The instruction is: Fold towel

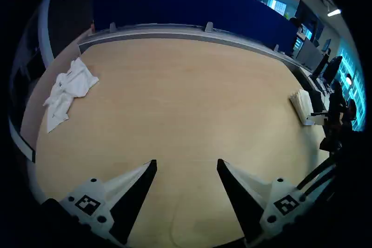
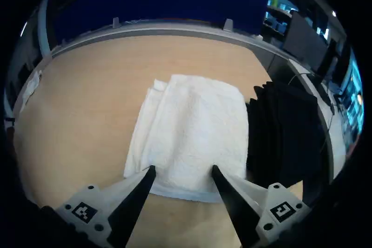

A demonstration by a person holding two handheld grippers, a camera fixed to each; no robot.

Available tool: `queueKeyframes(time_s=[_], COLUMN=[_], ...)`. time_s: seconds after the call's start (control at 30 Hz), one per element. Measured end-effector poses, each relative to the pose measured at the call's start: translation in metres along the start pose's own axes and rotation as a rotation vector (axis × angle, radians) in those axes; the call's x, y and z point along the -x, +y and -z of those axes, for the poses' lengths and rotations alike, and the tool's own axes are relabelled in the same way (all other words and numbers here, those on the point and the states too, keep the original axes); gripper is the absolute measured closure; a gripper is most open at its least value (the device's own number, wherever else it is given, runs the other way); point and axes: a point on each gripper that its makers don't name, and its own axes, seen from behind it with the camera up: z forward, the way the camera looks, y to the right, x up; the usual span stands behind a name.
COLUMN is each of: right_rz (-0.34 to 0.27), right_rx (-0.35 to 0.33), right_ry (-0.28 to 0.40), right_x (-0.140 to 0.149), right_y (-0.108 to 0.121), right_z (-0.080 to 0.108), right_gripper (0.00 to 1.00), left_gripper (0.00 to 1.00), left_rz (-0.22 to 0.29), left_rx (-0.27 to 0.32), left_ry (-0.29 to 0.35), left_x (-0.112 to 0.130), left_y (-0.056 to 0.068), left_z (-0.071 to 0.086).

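We judge the fold itself to be finished. In the right gripper view a folded towel [image 2: 190, 127] lies flat on the wooden surface [image 2: 83, 108] at the centre, a neat white rectangle with a layered edge showing along its 9 o'clock side. The right gripper [image 2: 182, 170] sits at 6 o'clock over the near hem with its fingers spread, one tip at each side of the hem's middle. They pinch nothing, and we cannot tell whether the tips touch the cloth or hang just above it. A black stack [image 2: 283, 127] of folded fabric lies just beside the towel at 3 o'clock.

In the left gripper view the left gripper [image 1: 186, 166] has its fingers spread wide above bare wood. A crumpled towel [image 1: 69, 90] lies well apart at 10 o'clock, near the surface's edge, with a blue partition [image 1: 186, 6] standing behind at 12 o'clock. A pale bundle [image 1: 302, 106] at 3 o'clock may be the folded towel seen side-on, but we cannot be sure.

As we read it, the next move calls for clearing the right fingers off the hem without dragging it. Then both grippers would go to the crumpled towel, find two corners and spread it flat.

We can read no brand or writing. The only markings are square black-and-white markers [image 1: 88, 204] on the finger bases.
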Motion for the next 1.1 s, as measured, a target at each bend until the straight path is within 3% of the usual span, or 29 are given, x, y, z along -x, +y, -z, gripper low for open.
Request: queueKeyframes(time_s=[0.3, 0.57, 0.87, 1.1], right_rz=[0.023, 0.013, 0.006, 0.014], right_rx=[0.009, 0.012, 0.002, 0.001], right_ry=[0.063, 0.085, 0.045, 0.029], right_x=[-0.045, -0.083, -0.087, -0.082], right_y=[0.009, 0.020, 0.018, 0.017], right_z=[0.009, -0.013, -0.043, -0.052], right_gripper=[0.06, 0.06, 0.06, 0.05], left_gripper=[0.04, 0.04, 0.04, 0.04], left_rz=[0.007, 0.020, 0.037, 0.049], left_rx=[0.004, -0.012, -0.039, -0.051], left_ry=[0.002, 0.001, 0.000, 0.004], left_x=[-0.002, 0.000, 0.002, 0.001], left_y=[0.003, -0.002, -0.010, -0.014], left_z=[-0.001, 0.000, 0.003, 0.006])
